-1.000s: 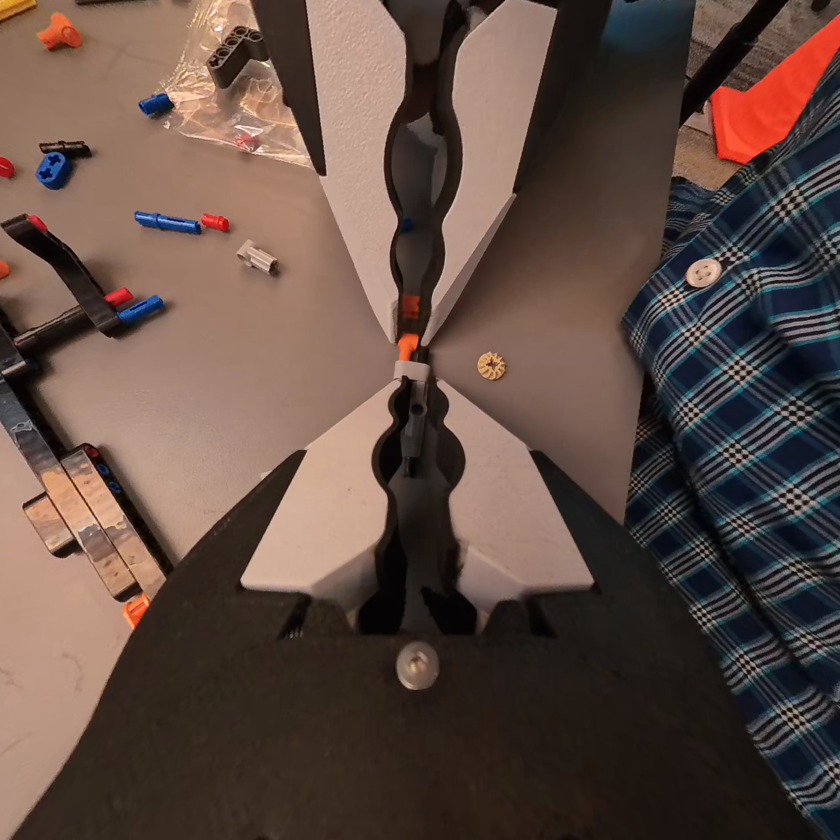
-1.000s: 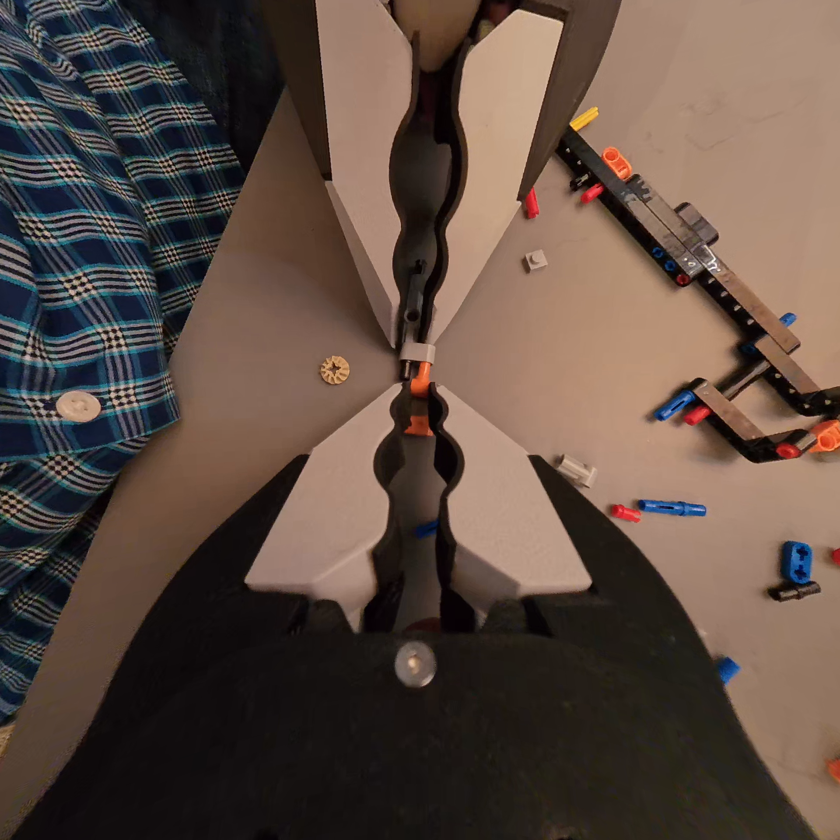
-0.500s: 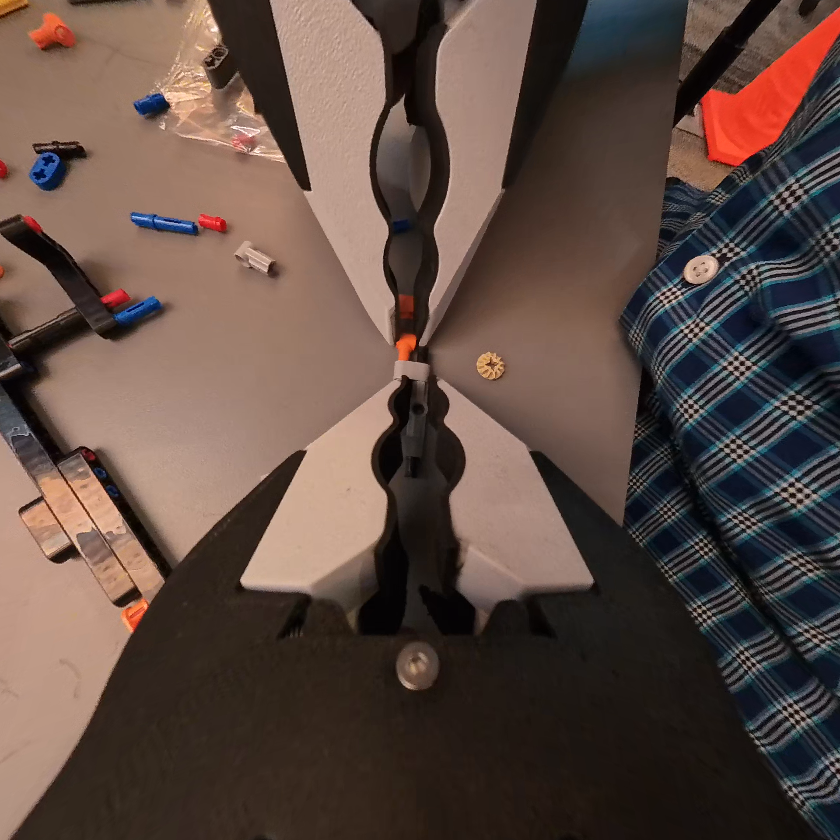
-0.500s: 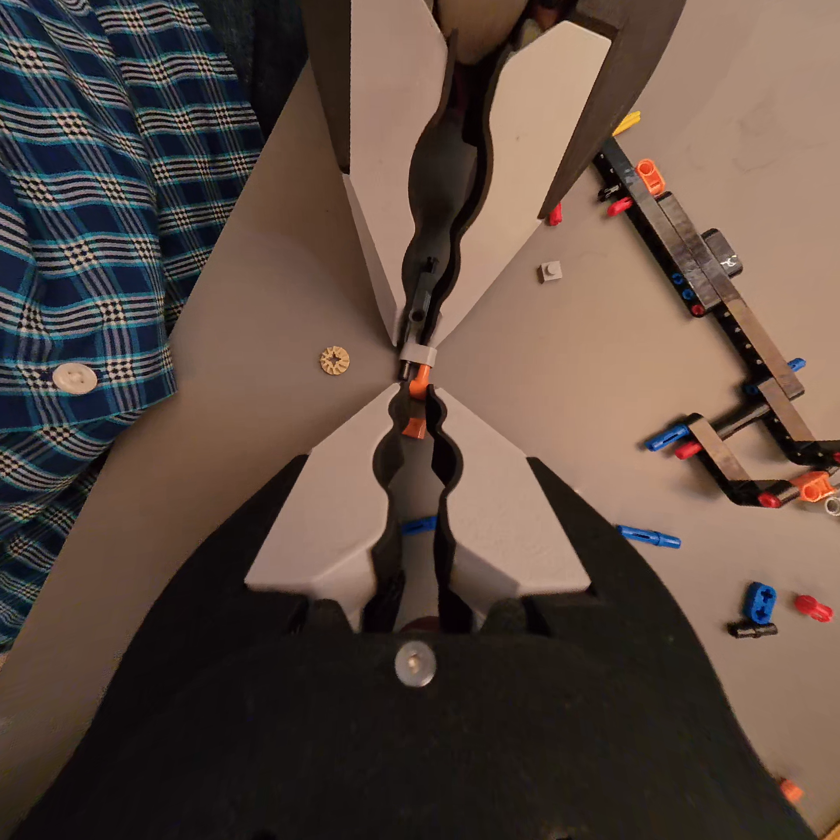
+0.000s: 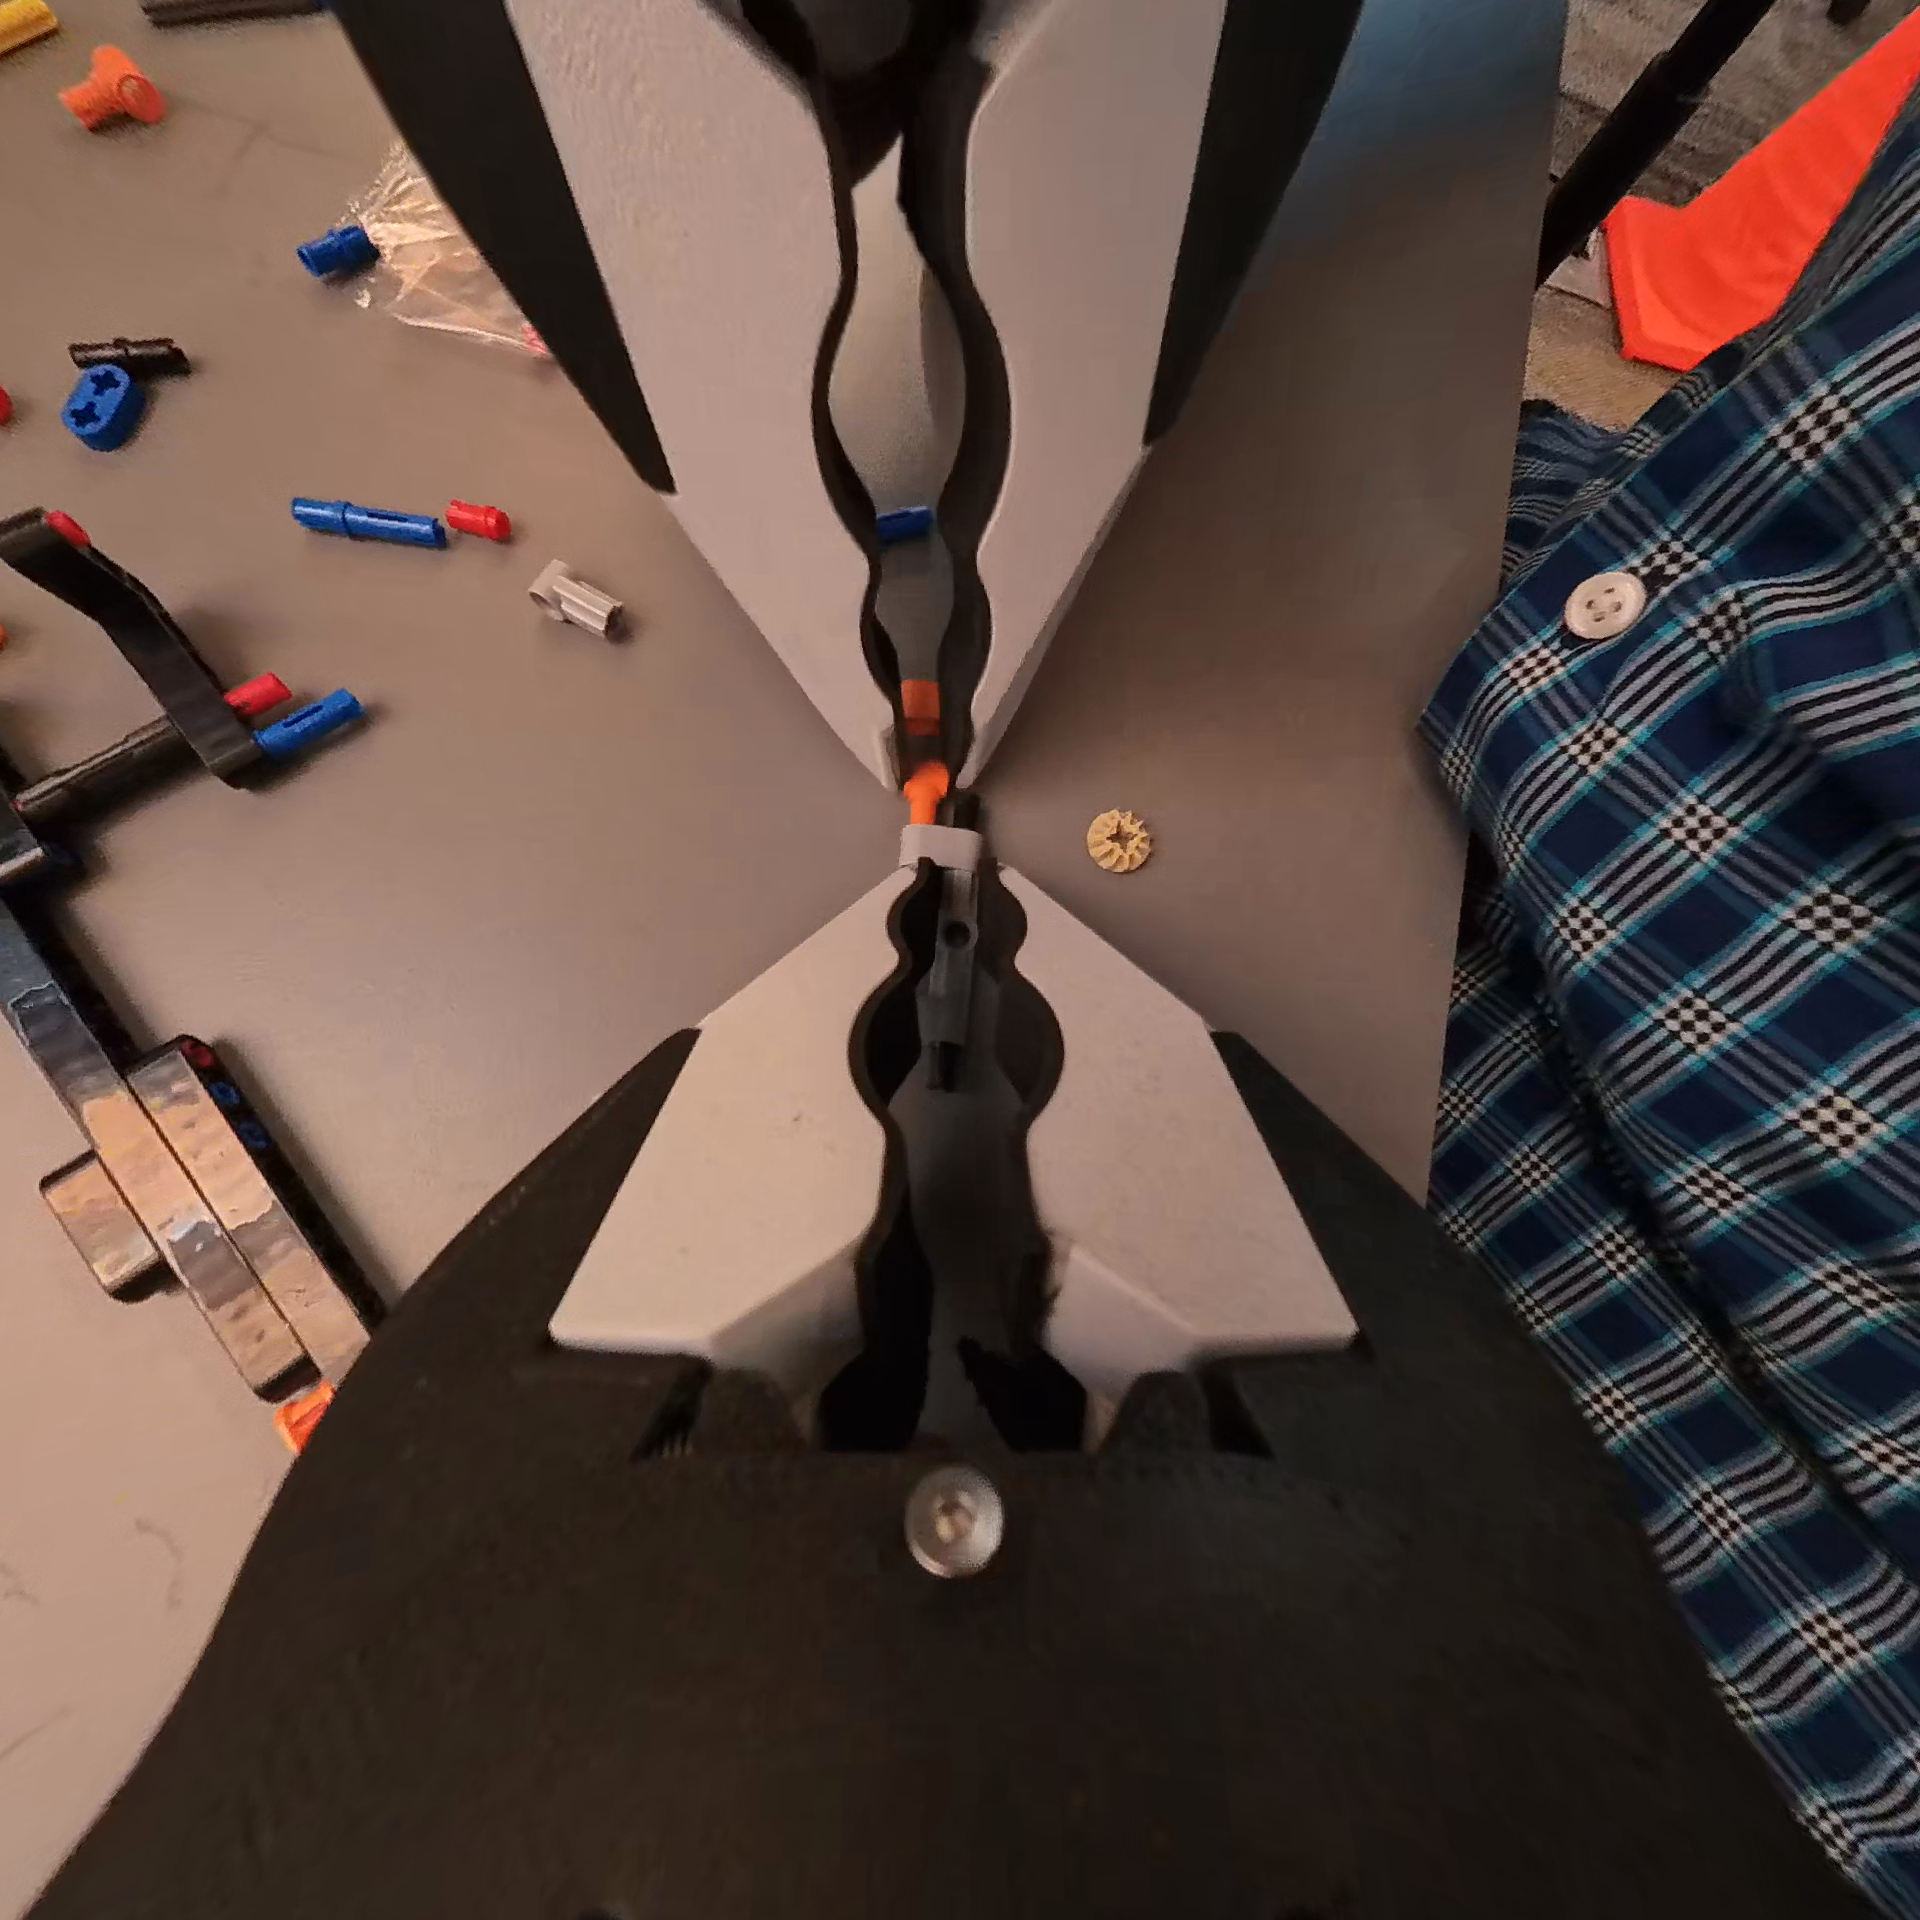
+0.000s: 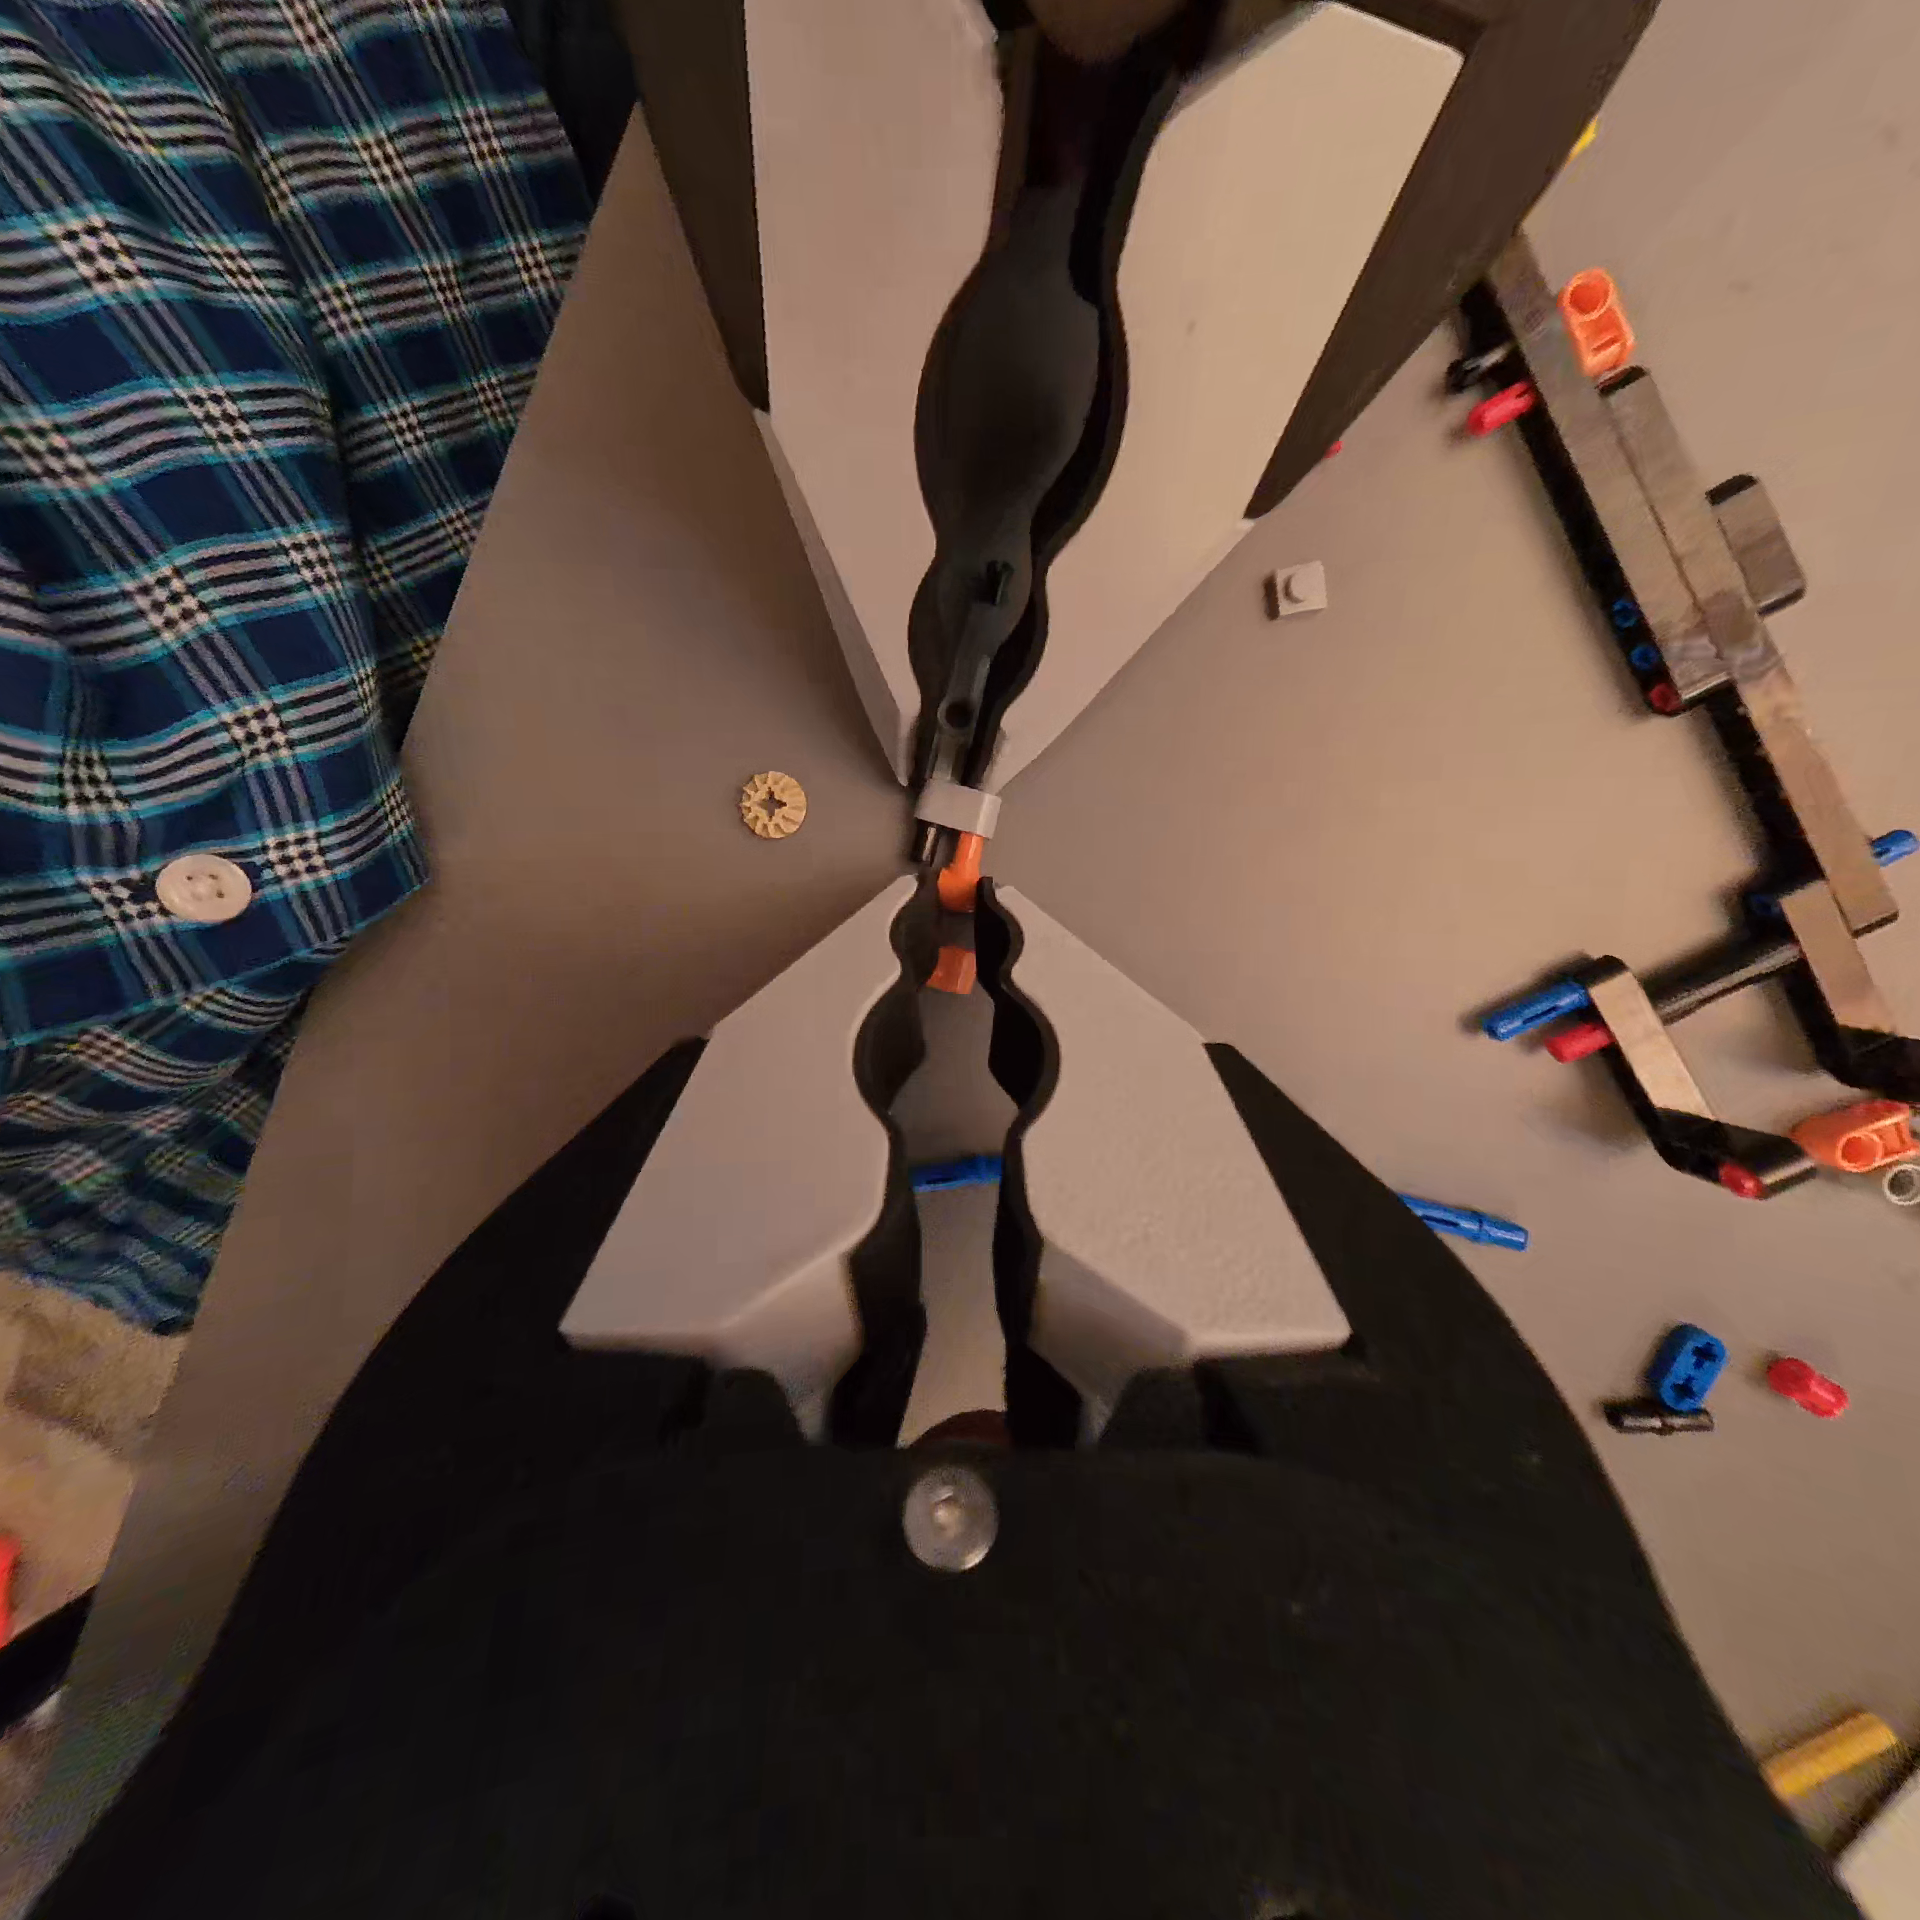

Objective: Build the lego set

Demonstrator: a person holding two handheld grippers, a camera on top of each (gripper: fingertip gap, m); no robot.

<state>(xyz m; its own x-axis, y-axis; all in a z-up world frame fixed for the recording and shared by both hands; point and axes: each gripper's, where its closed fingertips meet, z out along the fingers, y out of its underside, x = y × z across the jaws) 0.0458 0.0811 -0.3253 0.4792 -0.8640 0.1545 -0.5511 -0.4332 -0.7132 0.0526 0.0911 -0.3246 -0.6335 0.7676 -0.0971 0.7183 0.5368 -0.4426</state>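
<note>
Two grippers meet tip to tip above a grey surface [image 5: 623, 935]. The left gripper [image 5: 940, 883] pinches a thin dark grey lego piece [image 5: 951, 961]. The right gripper [image 6: 951, 904] pinches a small orange lego pin [image 6: 956, 862].

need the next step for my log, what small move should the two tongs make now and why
Probably ease the right tongs straight toward the left tongs. Each is shut on its part: the orange pin tip meets the light grey connector but looks slightly angled and not seated, so straighten, then press.
</note>
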